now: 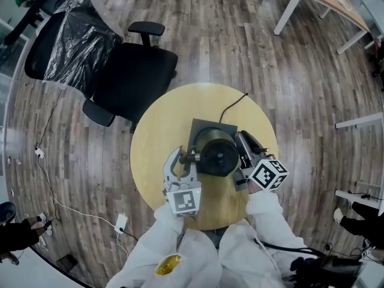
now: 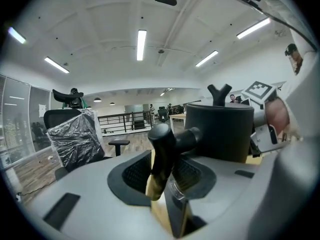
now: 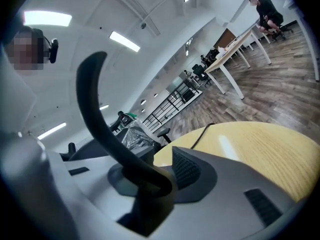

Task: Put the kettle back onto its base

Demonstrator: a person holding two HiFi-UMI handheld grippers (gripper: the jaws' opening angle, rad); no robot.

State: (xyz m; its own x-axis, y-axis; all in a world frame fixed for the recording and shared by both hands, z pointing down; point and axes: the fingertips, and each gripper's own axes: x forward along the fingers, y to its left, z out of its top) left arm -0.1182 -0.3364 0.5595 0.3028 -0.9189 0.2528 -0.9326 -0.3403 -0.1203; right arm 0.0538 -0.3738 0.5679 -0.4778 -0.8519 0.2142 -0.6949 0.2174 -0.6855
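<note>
A dark grey kettle stands over its square grey base on the round wooden table. My left gripper is at the kettle's left side. In the left gripper view the kettle's black side stub stands between the parted jaws of the left gripper, with the kettle body just beyond. My right gripper is at the kettle's right side. The curved black handle runs down between the jaws of the right gripper, and its right pad stands off it.
The base's black cord runs off the table's far edge. A black office chair stands close behind the table, and another under black plastic is left of it. A white-legged desk is at the top right, and a floor socket strip lies at the lower left.
</note>
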